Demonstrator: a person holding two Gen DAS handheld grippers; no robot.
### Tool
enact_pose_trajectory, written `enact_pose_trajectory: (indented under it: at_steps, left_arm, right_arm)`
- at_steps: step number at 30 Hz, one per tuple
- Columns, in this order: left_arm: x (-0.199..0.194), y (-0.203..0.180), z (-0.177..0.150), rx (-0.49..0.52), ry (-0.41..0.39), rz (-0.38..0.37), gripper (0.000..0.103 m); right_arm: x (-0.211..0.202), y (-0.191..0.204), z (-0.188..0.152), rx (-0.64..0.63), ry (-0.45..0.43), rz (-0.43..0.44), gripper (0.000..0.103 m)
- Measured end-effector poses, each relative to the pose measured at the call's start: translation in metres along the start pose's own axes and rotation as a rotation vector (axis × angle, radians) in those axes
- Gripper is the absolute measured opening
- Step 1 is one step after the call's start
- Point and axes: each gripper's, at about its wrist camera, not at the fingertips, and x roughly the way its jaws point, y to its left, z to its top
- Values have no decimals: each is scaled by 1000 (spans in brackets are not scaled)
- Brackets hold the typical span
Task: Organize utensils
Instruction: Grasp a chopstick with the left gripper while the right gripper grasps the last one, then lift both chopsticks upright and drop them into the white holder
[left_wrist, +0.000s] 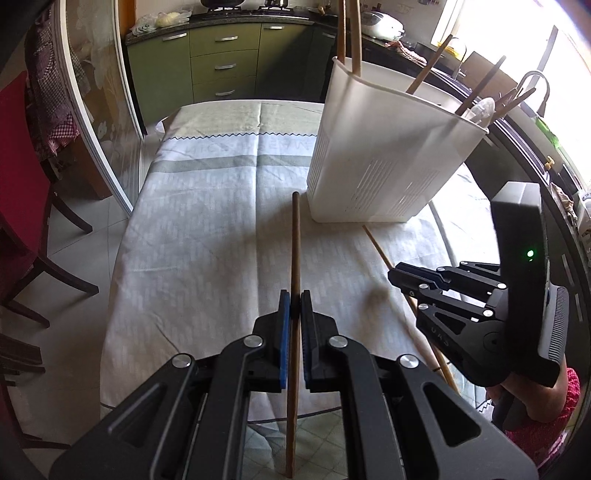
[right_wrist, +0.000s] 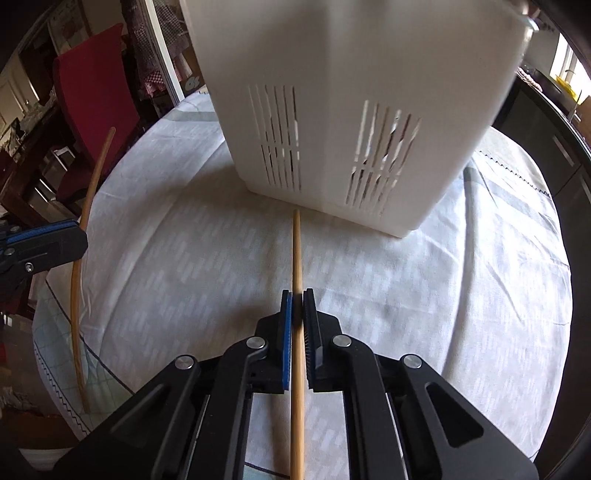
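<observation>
I see a white slotted utensil holder (left_wrist: 384, 155) at my one o'clock on a pale grey-and-white striped tablecloth (left_wrist: 207, 229). My black left gripper (left_wrist: 294, 310), blue-padded, clasps a dark brown chopstick (left_wrist: 294, 251); the right gripper (right_wrist: 297, 314) clasps a light tan chopstick (right_wrist: 296, 251). A red chair (right_wrist: 96, 92) sits at ten o'clock.

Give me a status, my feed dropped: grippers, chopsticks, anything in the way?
Left gripper shut on dark chopstick. Right gripper shut on light chopstick. White utensil holder just ahead, path clear.
</observation>
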Motion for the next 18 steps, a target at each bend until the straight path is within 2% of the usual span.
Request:
enact_pose_trajectory:
  at_steps: [10, 18]
  left_arm:
    - [-29, -12, 0, 41, -64, -7, 6]
    - [-58, -20, -4, 75, -124, -4, 6]
  right_arm:
    - [-90, -31, -17, 64, -201, 78, 7]
    - [-152, -49, -41, 85, -336, 98, 7]
